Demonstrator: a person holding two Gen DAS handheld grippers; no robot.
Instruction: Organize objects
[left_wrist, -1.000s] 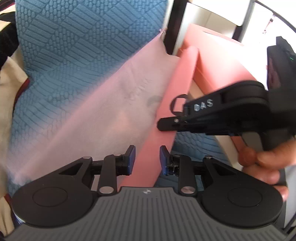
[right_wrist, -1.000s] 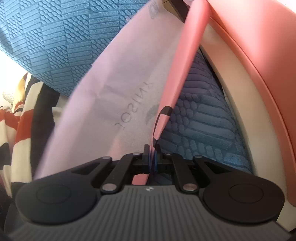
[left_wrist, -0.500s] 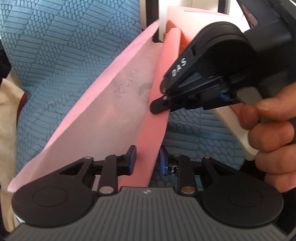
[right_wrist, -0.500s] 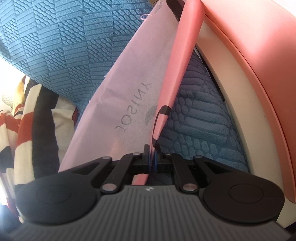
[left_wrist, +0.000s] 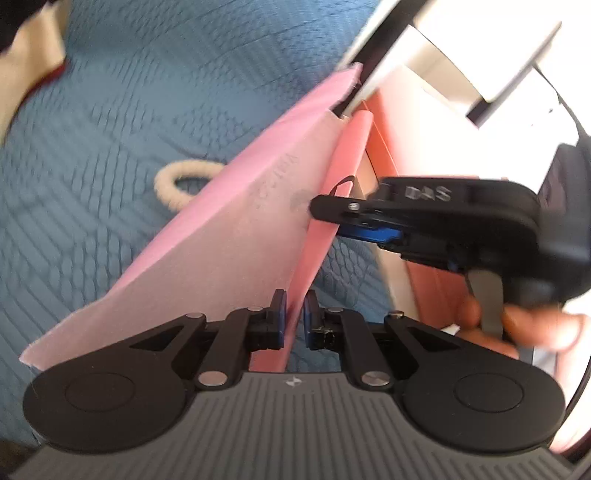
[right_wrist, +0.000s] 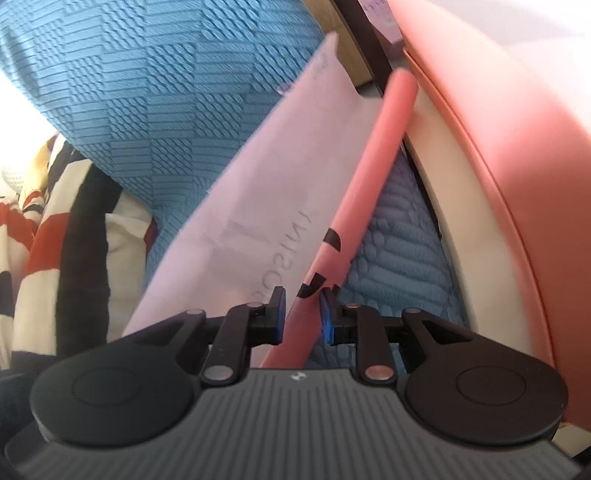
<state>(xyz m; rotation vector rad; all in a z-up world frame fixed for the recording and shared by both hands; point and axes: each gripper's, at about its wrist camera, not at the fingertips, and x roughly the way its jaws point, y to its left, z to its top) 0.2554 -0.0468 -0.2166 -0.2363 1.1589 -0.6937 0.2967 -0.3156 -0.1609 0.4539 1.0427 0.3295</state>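
A pink paper bag (left_wrist: 221, 258) with faint lettering stands tilted over a blue textured bedspread (left_wrist: 92, 129). My left gripper (left_wrist: 294, 314) is shut on the bag's folded salmon side edge (left_wrist: 317, 240) near its lower end. Higher up the same edge my right gripper (left_wrist: 325, 210) reaches in from the right, held by a hand (left_wrist: 535, 325). In the right wrist view the right gripper (right_wrist: 301, 314) has its jaws opening. The folded edge (right_wrist: 369, 184) still runs between the pads, with a gap on the left side. The bag's pale face (right_wrist: 258, 206) spreads to the left.
A cream rope loop (left_wrist: 184, 181) lies on the bedspread behind the bag. A salmon padded panel with a cream inner side (right_wrist: 498, 147) rises close on the right. A red, black and cream patterned cloth (right_wrist: 55, 240) lies at the left.
My left jaws have closed onto the bag's folded edge. My right jaws, shut on that edge before, have parted. The left view has rolled, and the right gripper now sits lower in it.
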